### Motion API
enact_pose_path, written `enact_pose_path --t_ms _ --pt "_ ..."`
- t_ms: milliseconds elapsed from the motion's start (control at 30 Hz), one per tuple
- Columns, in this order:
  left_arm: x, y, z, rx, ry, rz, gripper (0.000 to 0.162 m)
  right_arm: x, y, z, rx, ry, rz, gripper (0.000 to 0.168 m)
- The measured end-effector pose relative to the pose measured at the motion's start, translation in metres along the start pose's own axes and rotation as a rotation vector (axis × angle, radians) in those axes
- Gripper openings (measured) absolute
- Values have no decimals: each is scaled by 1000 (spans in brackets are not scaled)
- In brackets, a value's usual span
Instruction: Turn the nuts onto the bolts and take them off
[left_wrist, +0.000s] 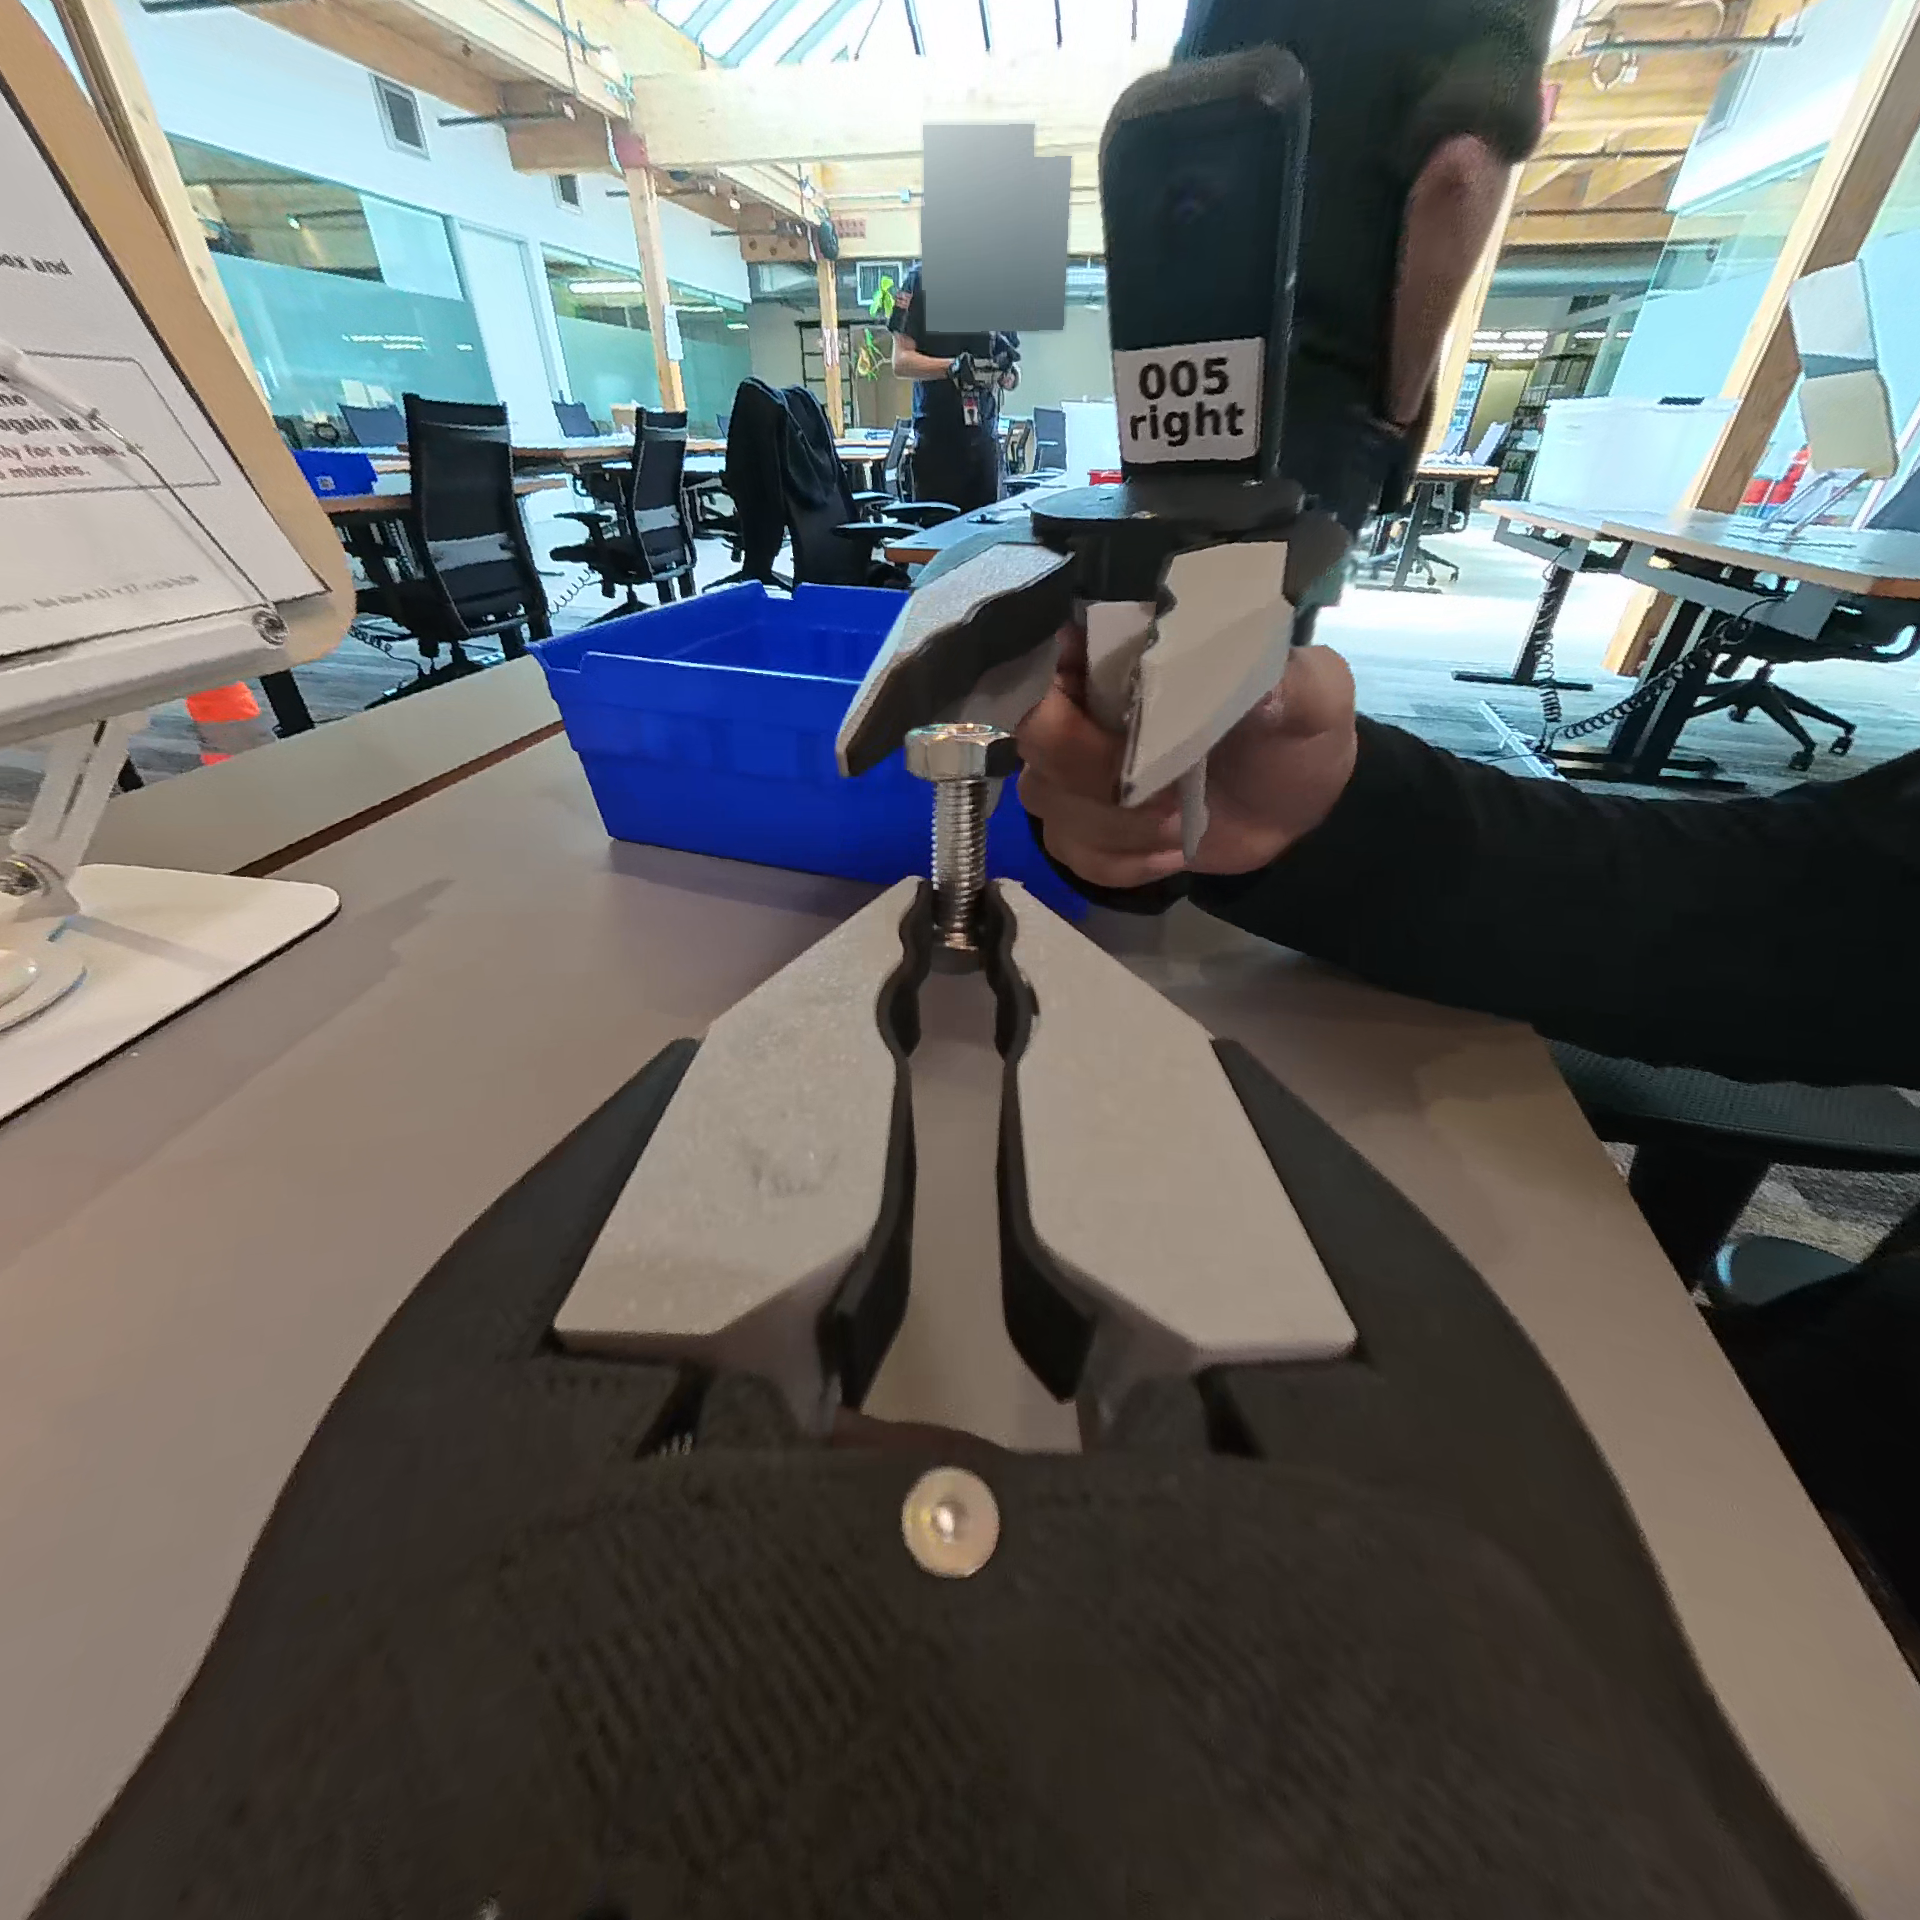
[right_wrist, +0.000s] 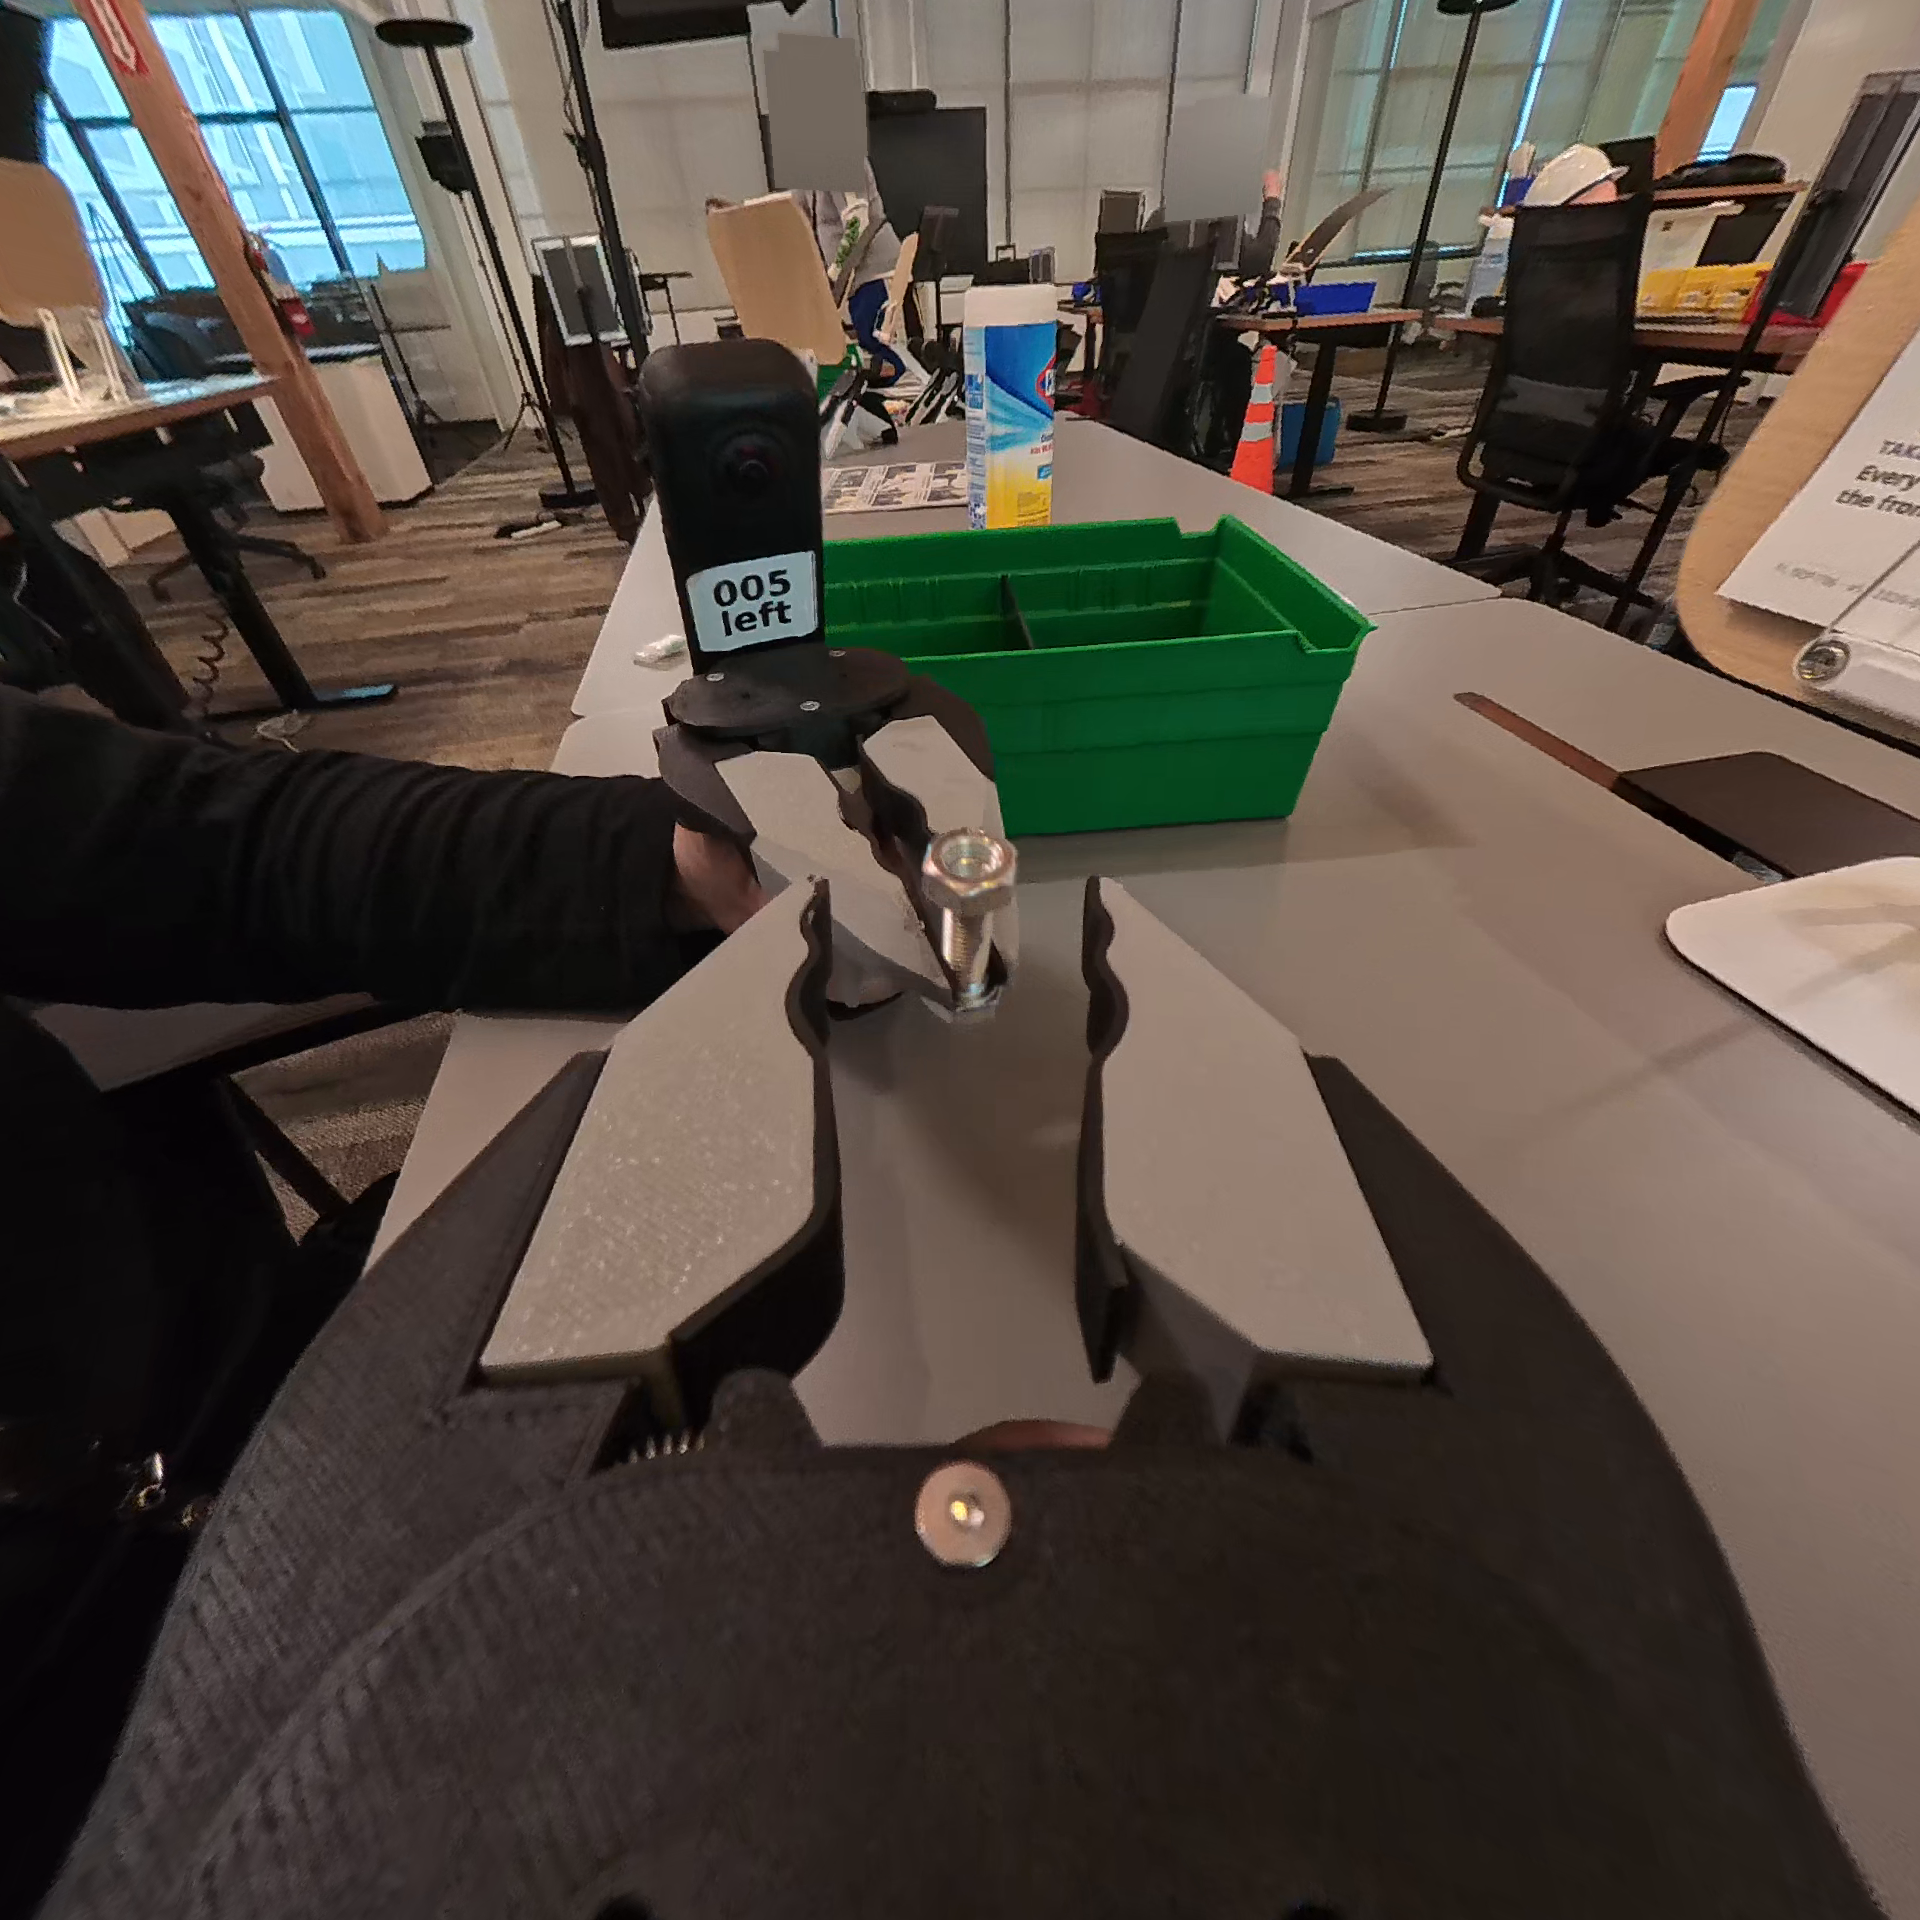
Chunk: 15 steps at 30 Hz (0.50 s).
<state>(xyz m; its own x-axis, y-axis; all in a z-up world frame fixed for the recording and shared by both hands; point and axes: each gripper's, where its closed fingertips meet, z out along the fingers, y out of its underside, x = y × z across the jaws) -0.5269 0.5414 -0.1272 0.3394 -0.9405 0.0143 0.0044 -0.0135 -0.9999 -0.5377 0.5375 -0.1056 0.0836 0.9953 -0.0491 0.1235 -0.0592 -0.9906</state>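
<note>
Bolt: I count one bolt (left_wrist: 958, 821), upright, head on top, just above the grey table (left_wrist: 416, 1039).
Nut: one nut (right_wrist: 975, 1000) at the bolt's lower end, seen plainly only in the right wrist view.
Left gripper (left_wrist: 958, 935): my fingers are pinched on the bolt's lower end at the nut.
Right gripper (right_wrist: 951, 935): my fingers are spread wide and hold nothing, near the bolt head.
Left wrist view only: one blue bin (left_wrist: 727, 727) behind the bolt.
Right wrist view only: one green divided bin (right_wrist: 1143, 707) behind the bolt, one wipes canister (right_wrist: 1010, 405) beyond it.
</note>
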Motion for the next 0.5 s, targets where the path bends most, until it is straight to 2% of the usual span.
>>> enact_pose_path --t_ms 233,500 --pt "-1 -7 -4 30 0 -10 6 3 4 -5 -14 -8 37 21" --pt "2 -3 -1 13 16 -17 6 0 11 5 -44 -22 47 7"
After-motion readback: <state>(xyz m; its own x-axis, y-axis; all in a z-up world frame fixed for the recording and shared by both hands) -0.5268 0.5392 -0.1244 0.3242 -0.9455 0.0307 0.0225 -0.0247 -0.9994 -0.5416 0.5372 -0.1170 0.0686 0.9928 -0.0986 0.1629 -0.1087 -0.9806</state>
